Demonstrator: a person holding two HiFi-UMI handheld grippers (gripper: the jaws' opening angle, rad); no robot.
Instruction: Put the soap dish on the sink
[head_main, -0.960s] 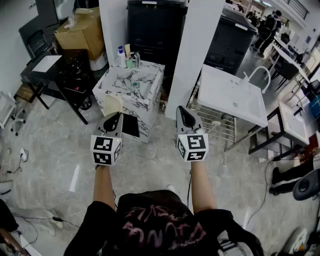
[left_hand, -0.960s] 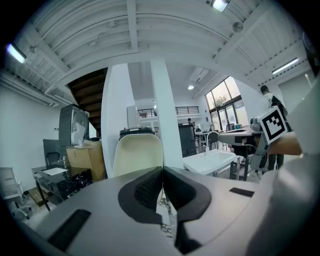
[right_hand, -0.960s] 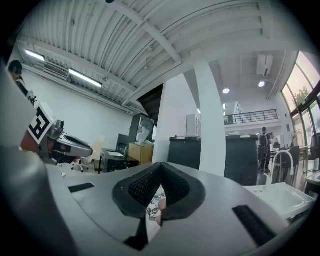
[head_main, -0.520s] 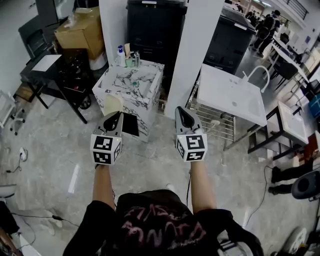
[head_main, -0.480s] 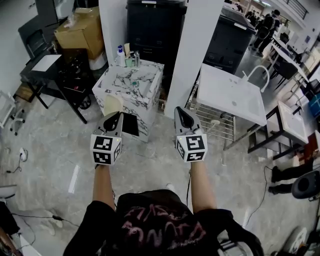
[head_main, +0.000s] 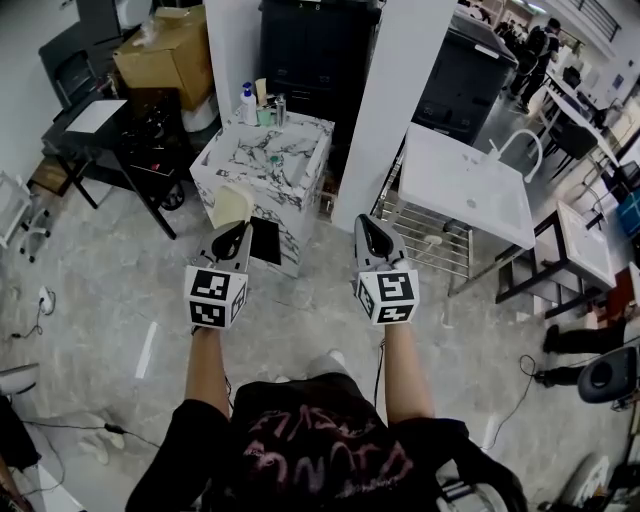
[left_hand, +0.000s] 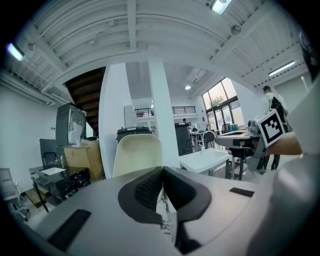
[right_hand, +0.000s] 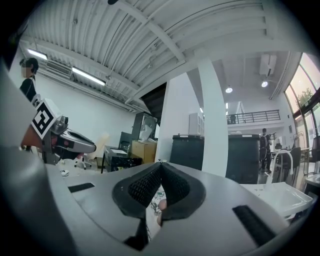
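**Soap dish in hand, sink across the room**

The left gripper (head_main: 232, 238) has its jaws pinched on the lower edge of the cream soap dish (head_main: 231, 206), which stands upright above them. The right gripper (head_main: 369, 233) is closed on nothing. The white sink (head_main: 465, 190) stands well apart, ahead and to the right, past a white pillar (head_main: 400, 90). Doing this well likely means carrying the dish steadily around the pillar, laying it flat on the sink's rim near the faucet (head_main: 520, 146), and letting go only once it rests.
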